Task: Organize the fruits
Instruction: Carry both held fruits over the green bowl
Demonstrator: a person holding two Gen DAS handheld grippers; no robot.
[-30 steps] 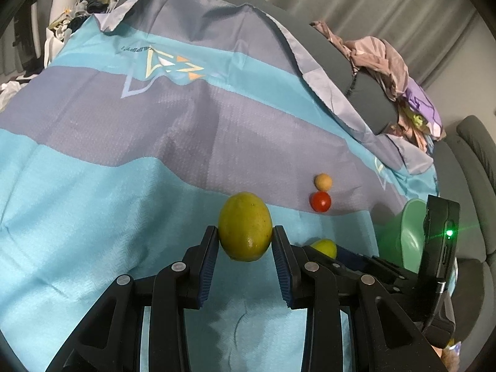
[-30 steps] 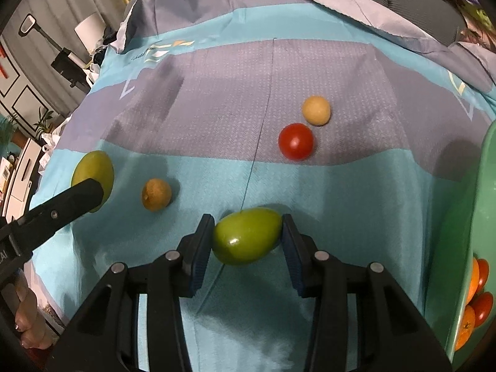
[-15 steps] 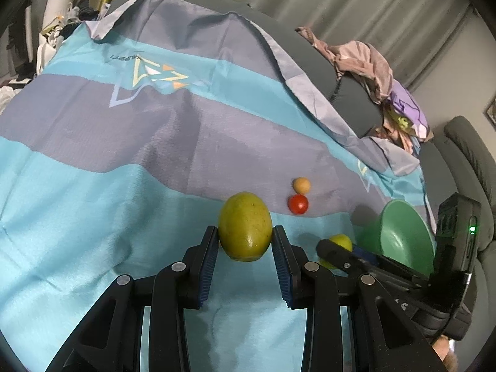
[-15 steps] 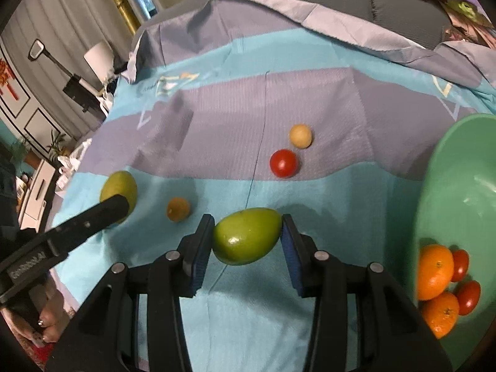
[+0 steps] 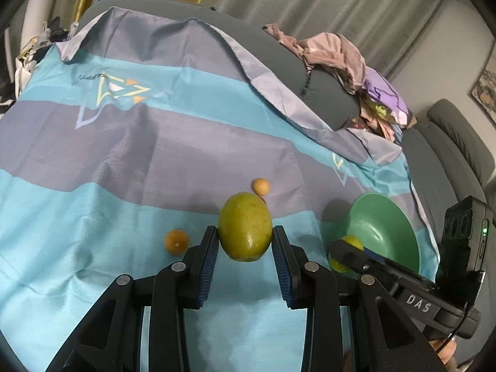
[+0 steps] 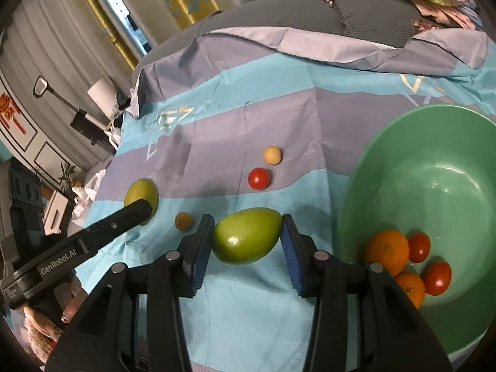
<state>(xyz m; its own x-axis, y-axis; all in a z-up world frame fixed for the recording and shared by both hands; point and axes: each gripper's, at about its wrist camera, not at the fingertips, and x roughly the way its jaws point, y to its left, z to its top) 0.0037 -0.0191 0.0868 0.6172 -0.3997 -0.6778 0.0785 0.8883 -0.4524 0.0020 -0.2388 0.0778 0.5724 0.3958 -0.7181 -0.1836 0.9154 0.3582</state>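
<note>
While our left claw [image 5: 245,243] clamps a yellow-green oval mango [image 5: 245,226] and our right claw [image 6: 248,241] clamps a smooth green oval mango [image 6: 247,239], a green plastic bowl [image 6: 434,167] holding oranges [image 6: 387,249] sits right of the latter; beyond lie a red tomato [image 6: 259,178] and a tan ball-shaped fruit [image 6: 272,155].

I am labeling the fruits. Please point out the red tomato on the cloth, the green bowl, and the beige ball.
tomato [image 6: 259,178], right wrist view, its middle.
bowl [image 6: 440,167], right wrist view, bare inner wall.
ball [image 6: 272,155], right wrist view, its middle.
</note>
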